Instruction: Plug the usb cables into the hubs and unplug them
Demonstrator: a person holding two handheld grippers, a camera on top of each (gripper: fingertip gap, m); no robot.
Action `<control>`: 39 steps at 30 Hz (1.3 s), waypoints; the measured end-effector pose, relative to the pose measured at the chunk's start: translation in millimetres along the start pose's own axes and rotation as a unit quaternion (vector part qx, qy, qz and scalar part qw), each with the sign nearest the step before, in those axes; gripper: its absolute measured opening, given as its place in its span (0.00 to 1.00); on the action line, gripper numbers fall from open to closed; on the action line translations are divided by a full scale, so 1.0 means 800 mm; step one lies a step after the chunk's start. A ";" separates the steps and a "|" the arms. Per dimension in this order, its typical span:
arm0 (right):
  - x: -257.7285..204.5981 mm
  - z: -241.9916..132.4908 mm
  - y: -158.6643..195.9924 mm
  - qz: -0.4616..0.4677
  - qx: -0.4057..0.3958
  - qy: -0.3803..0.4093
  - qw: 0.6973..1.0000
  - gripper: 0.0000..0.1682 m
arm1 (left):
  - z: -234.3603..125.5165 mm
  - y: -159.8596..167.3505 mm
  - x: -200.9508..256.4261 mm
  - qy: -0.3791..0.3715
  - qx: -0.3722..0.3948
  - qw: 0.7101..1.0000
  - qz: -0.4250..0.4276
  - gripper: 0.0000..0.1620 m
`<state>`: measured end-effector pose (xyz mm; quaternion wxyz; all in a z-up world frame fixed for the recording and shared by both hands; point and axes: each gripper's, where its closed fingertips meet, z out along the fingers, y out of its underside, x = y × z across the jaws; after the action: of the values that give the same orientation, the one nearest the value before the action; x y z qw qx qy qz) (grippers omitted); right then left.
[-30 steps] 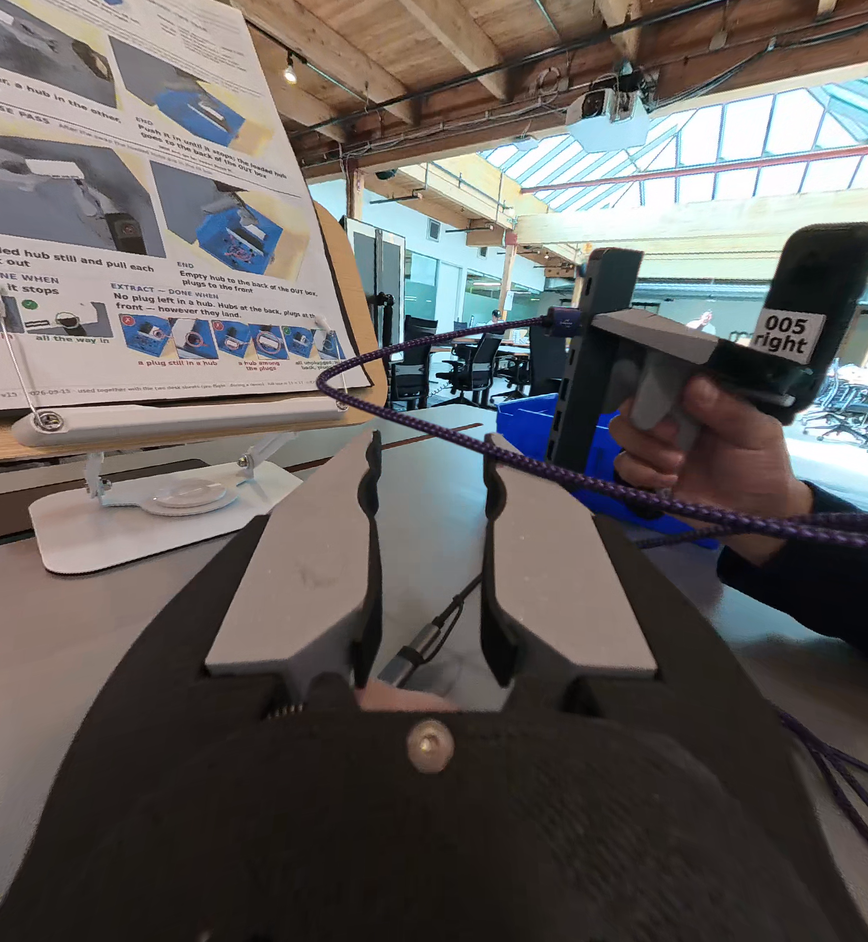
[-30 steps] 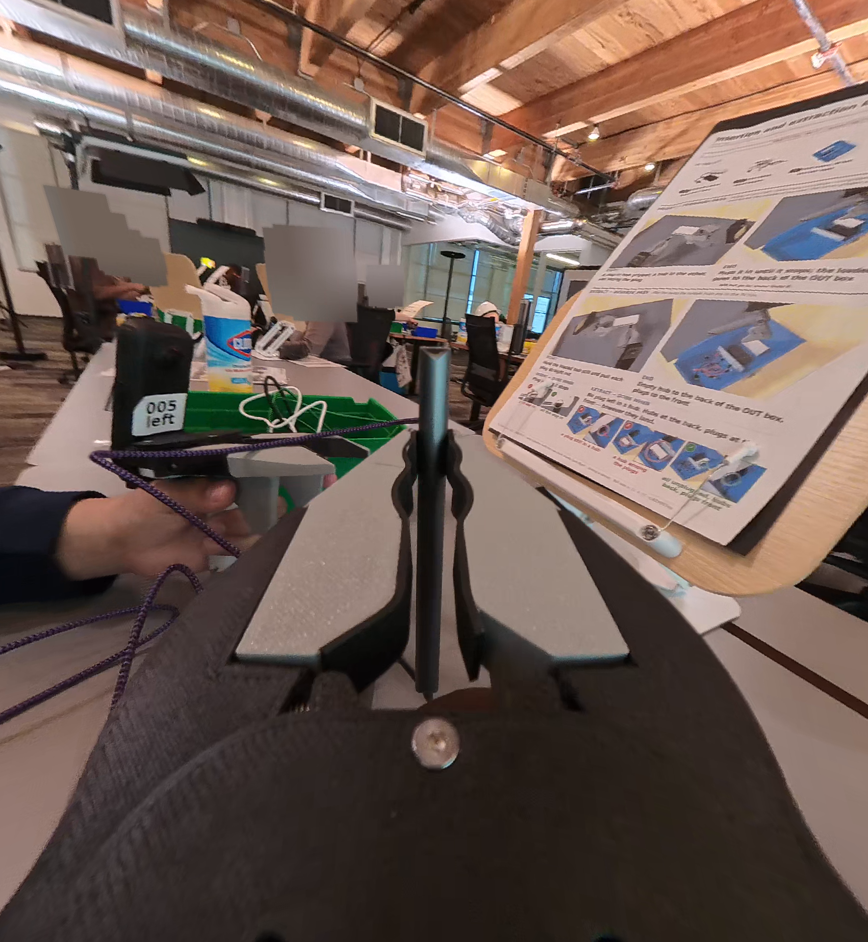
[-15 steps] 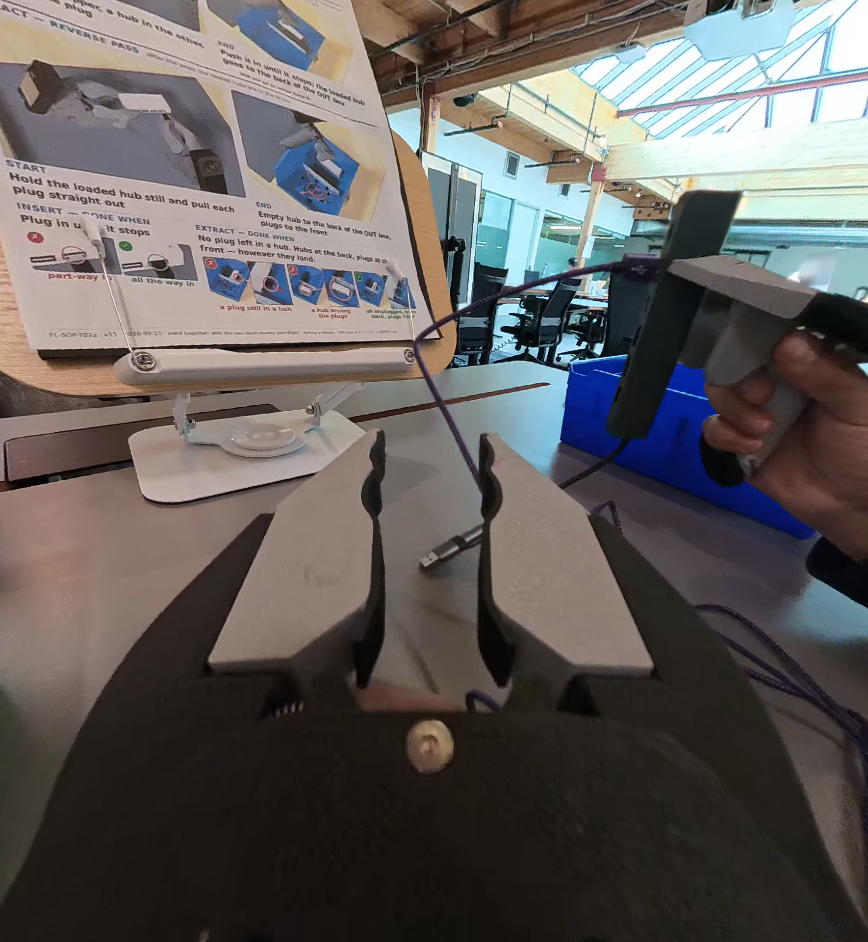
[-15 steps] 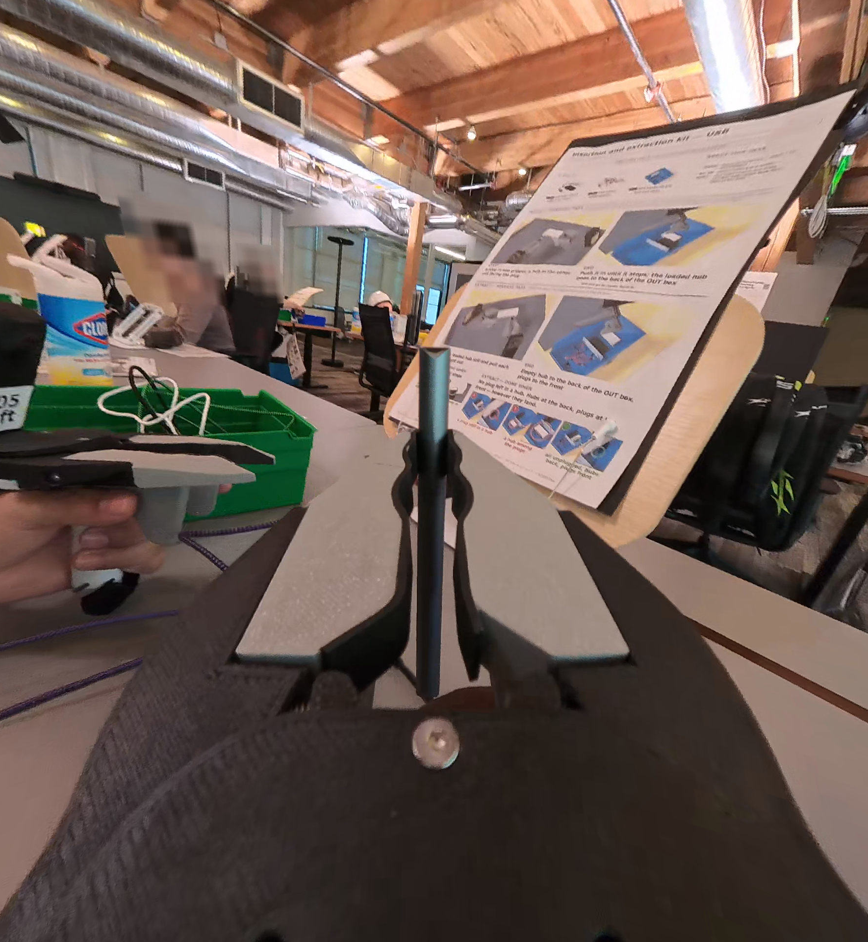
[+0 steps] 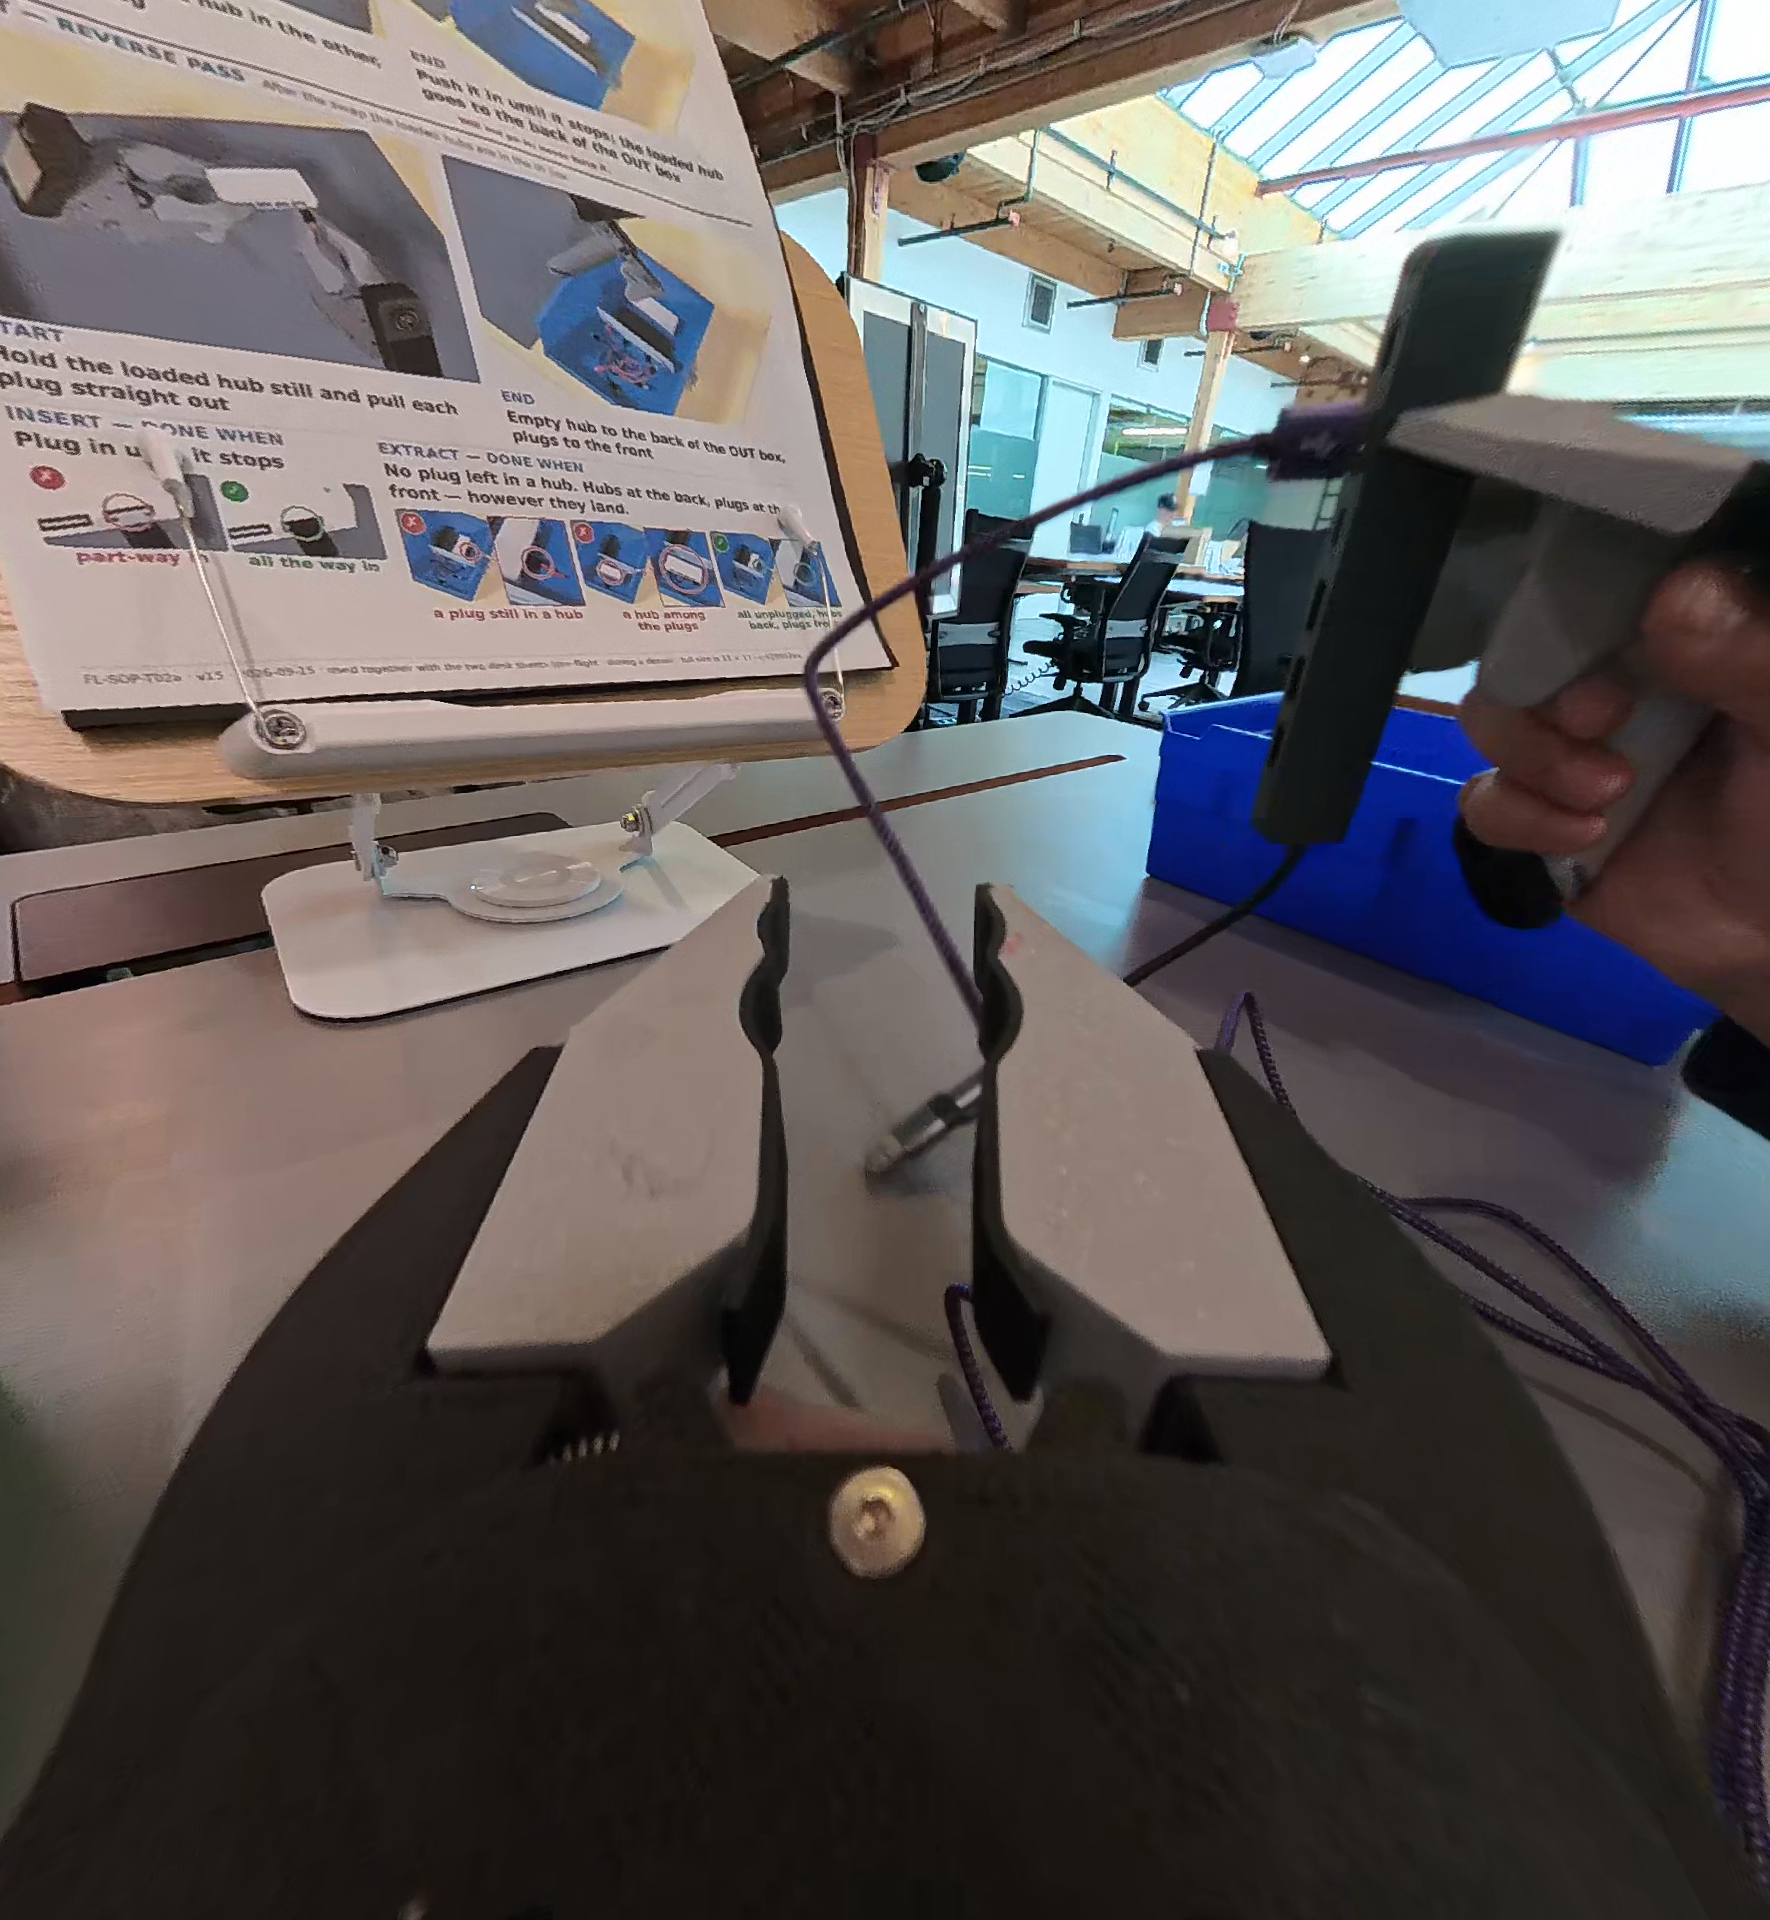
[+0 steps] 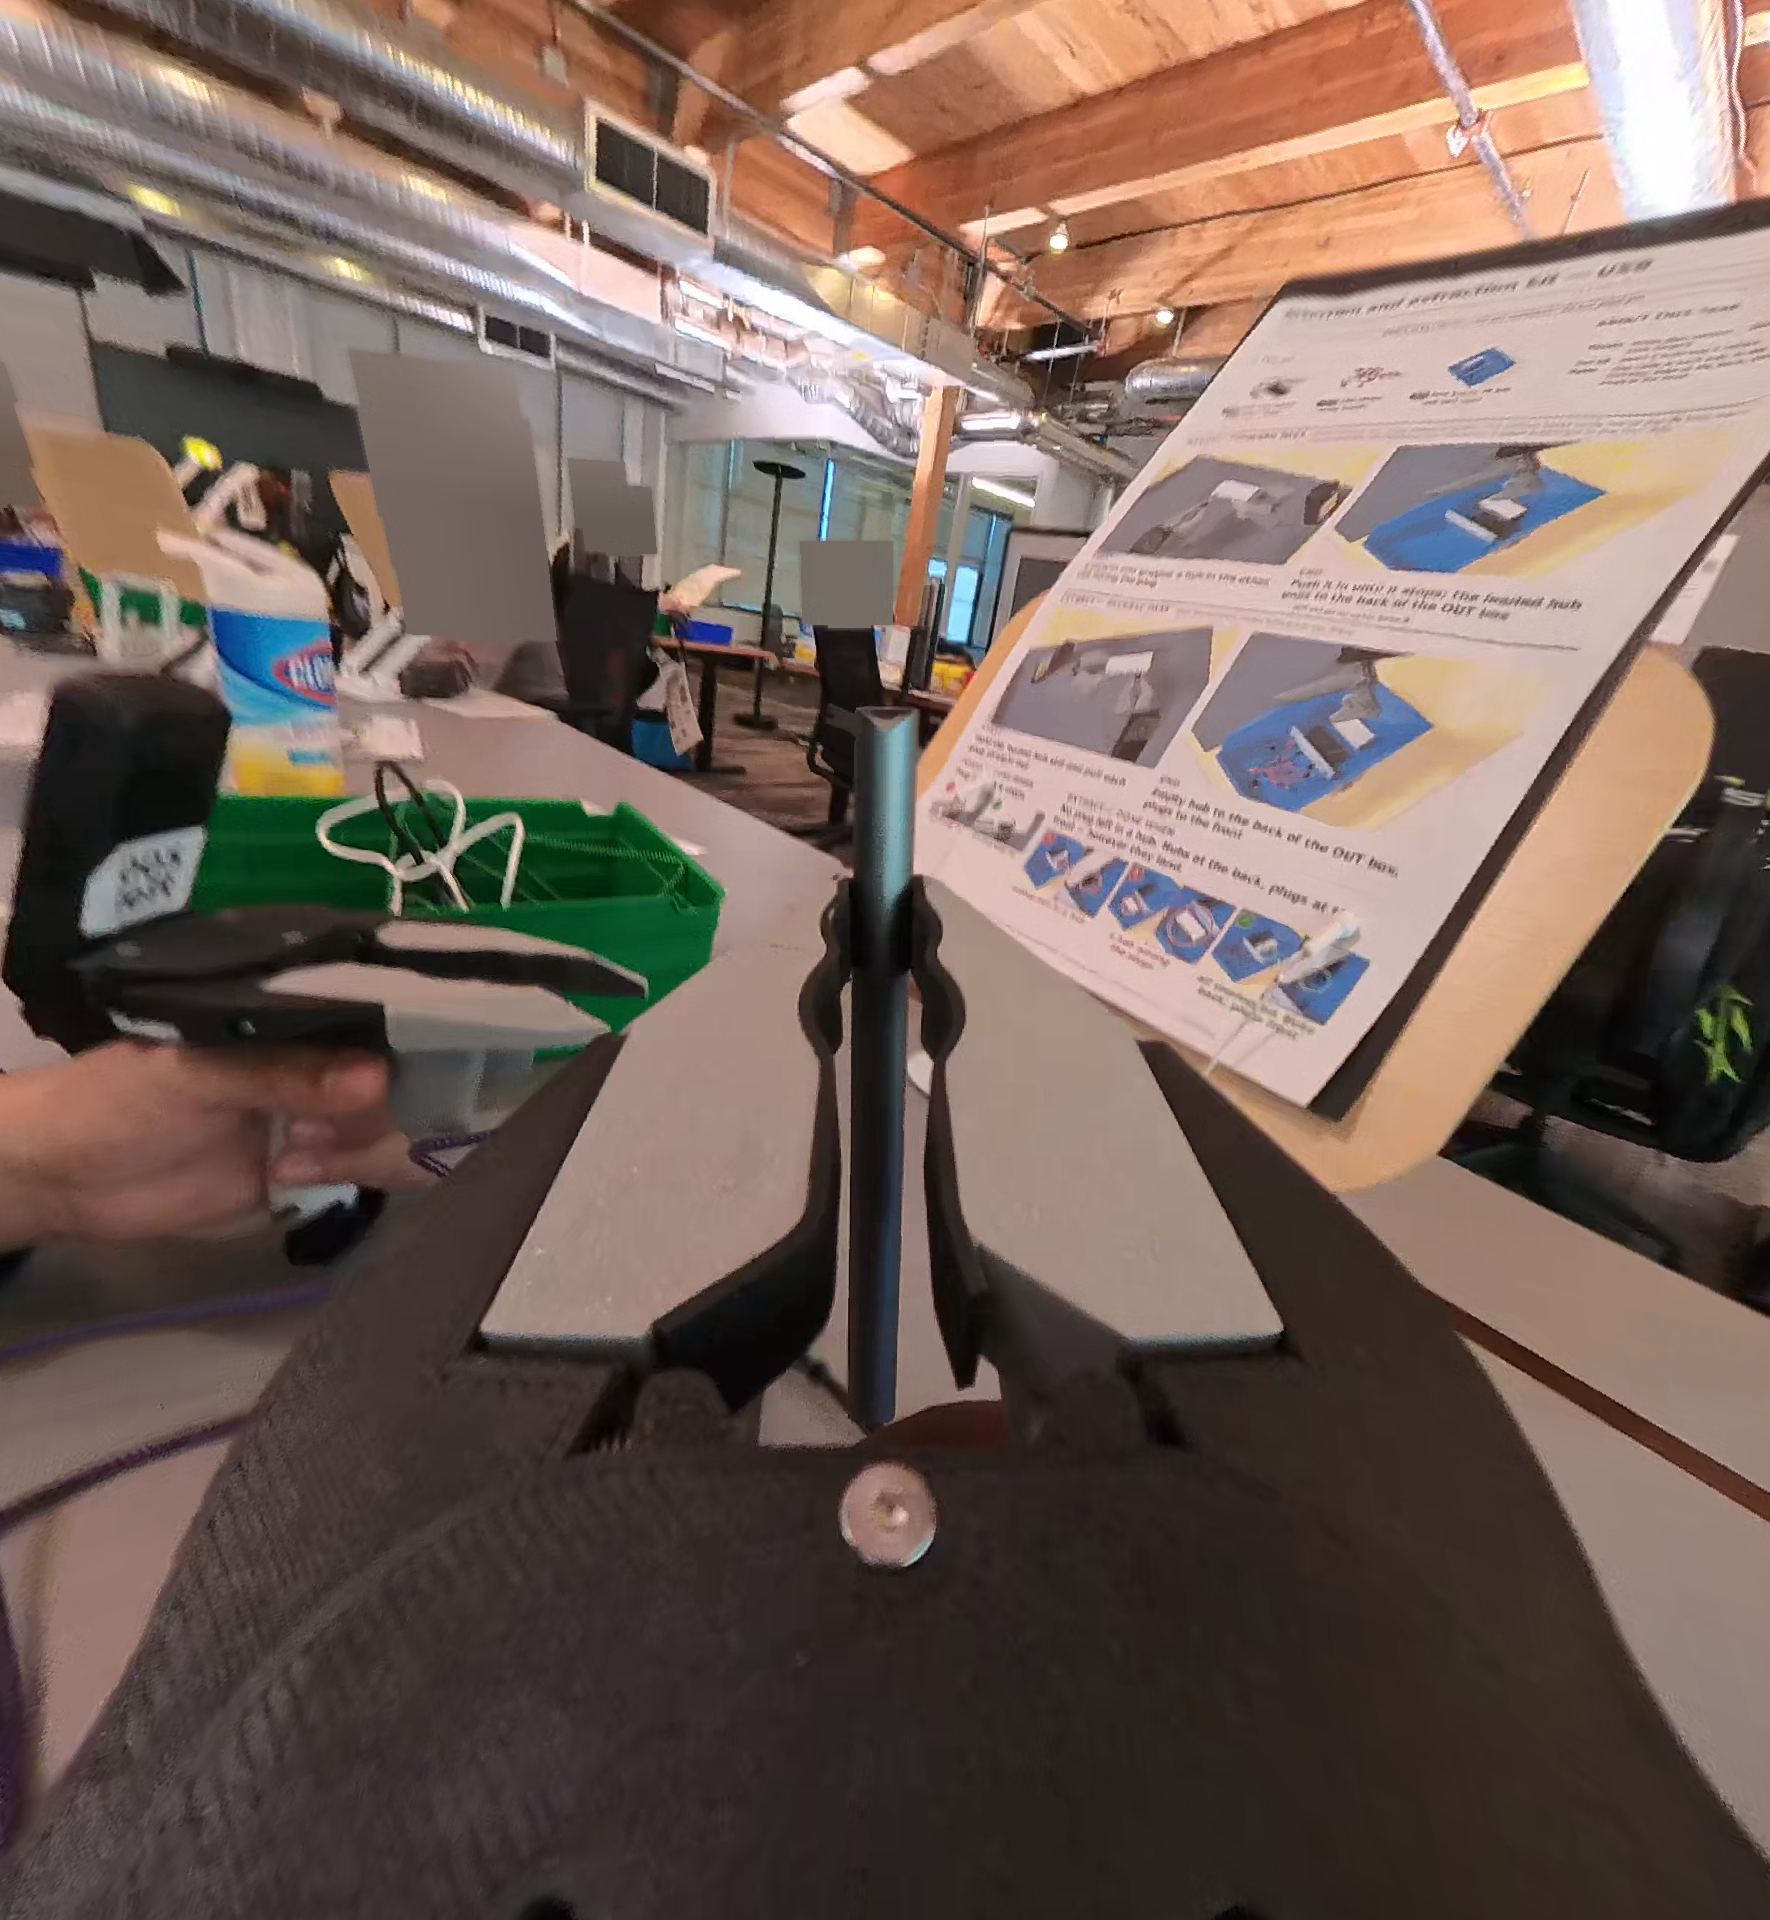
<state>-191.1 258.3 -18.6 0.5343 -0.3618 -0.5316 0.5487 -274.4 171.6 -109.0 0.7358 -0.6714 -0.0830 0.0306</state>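
Gripped edge-on between the pressed-together fingers of the right gripper (image 6: 879, 940) is a dark slim USB hub (image 6: 877, 1039), standing upright and rising above the fingertips. From the left wrist view the same hub (image 5: 1400, 540) is up and to the right of the left gripper (image 5: 876, 914), held off the table, with a purple plug (image 5: 1312, 447) seated in its upper left edge.

From that plug a purple braided cable (image 5: 860, 748) arcs down and runs toward the left gripper, passing just inside its right finger (image 5: 1099, 1174). Left gripper's fingers are spread with a clear gap between them and clamp nothing; a metal-tipped plug (image 5: 922, 1127) lies on the grey table (image 5: 185, 1122) in that gap, close to the right finger. More loops of purple cable trail over the table to the right of the gripper, and a thin dark cord hangs from the hub's lower end.

Beyond the hub, right of the left gripper, sits a blue bin (image 5: 1380, 873). Ahead and to the left stands a wooden instruction board (image 5: 393, 395) on a white stand. In the right wrist view a green bin (image 6: 548, 904) holding white cord lies behind the left gripper (image 6: 590, 992), which a hand (image 6: 154, 1143) holds to the left.
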 end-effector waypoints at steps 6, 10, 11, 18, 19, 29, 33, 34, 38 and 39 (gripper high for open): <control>0.007 0.002 -0.098 0.019 0.015 -0.030 0.999 0.04 | -0.007 -0.011 -0.007 -0.004 0.016 1.000 -0.017 0.20; 0.004 0.003 -0.173 -0.060 0.025 -0.013 0.998 0.04 | -0.009 -0.016 -0.005 0.000 0.021 1.000 -0.018 0.20; 0.003 0.003 -0.188 -0.074 0.028 -0.010 0.997 0.04 | -0.010 -0.016 -0.005 0.000 0.022 1.000 -0.017 0.20; 0.021 0.006 -0.260 -0.154 0.019 0.035 0.987 0.04 | -0.013 -0.018 -0.011 -0.006 0.024 1.000 -0.020 0.20; 0.026 0.005 -0.267 -0.161 0.016 0.042 0.986 0.04 | -0.013 -0.018 -0.012 -0.007 0.024 0.999 -0.022 0.20; 0.072 -0.021 -0.286 -0.185 -0.018 0.087 0.979 0.04 | -0.012 -0.014 -0.009 -0.001 0.016 1.000 -0.021 0.20; 0.092 -0.029 -0.268 -0.186 -0.040 0.104 0.976 0.05 | -0.010 -0.009 -0.008 -0.001 0.009 1.000 -0.019 0.20; 0.098 -0.031 -0.263 -0.185 -0.046 0.108 0.976 0.05 | -0.010 -0.008 -0.009 -0.001 0.007 1.000 -0.018 0.20; 0.123 -0.037 -0.243 -0.178 -0.065 0.124 0.974 0.05 | -0.008 -0.002 -0.010 -0.003 -0.001 1.000 -0.017 0.20; 0.127 -0.039 -0.238 -0.177 -0.070 0.128 0.973 0.05 | -0.008 -0.002 -0.010 -0.003 -0.002 1.000 -0.017 0.20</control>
<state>-139.9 337.4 178.4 0.6598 -0.3654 -0.5519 0.3559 -281.4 164.0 -108.7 0.7348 -0.6711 -0.0962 0.0201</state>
